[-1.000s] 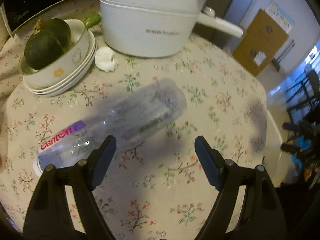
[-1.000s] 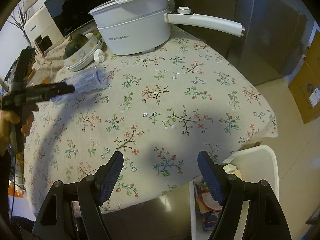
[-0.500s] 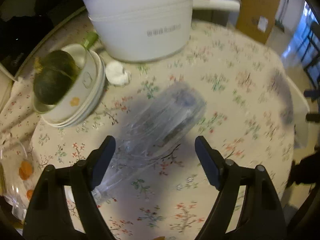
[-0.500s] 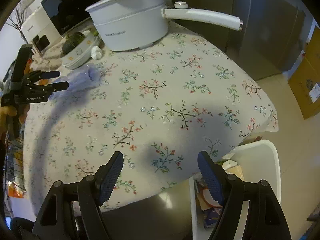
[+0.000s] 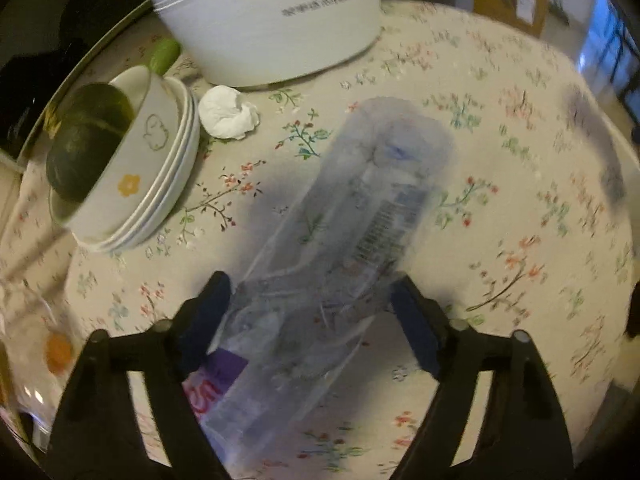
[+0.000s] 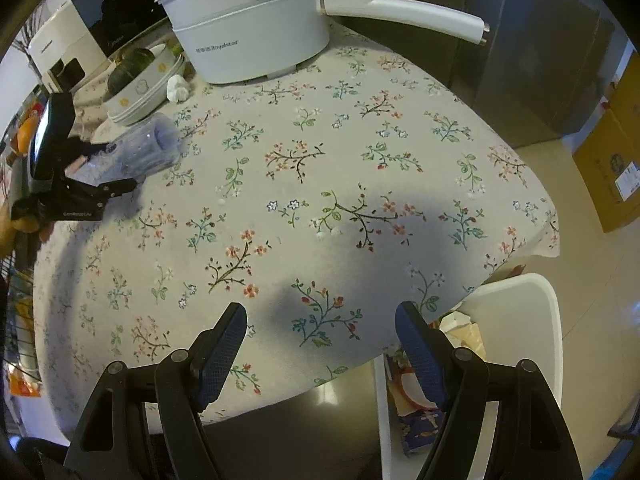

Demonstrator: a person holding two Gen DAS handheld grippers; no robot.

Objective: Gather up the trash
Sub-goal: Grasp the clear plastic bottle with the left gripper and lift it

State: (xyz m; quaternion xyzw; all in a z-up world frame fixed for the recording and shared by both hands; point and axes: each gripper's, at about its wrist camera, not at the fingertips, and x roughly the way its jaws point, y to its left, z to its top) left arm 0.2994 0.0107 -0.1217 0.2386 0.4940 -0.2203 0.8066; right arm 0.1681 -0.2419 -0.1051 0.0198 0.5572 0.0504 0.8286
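Bottle: the clear, crushed plastic bottle lies on its side on the table with the flowered cloth, its lower part between the fingers of the left gripper.
Tissue: the crumpled white paper tissue lies beyond the bottle, between the stack of white bowls and the white electric pot.
Squash: the dark green squash sits in the top bowl.
Bin: the white plastic bin stands on the floor beside the table's near edge, under the right gripper.
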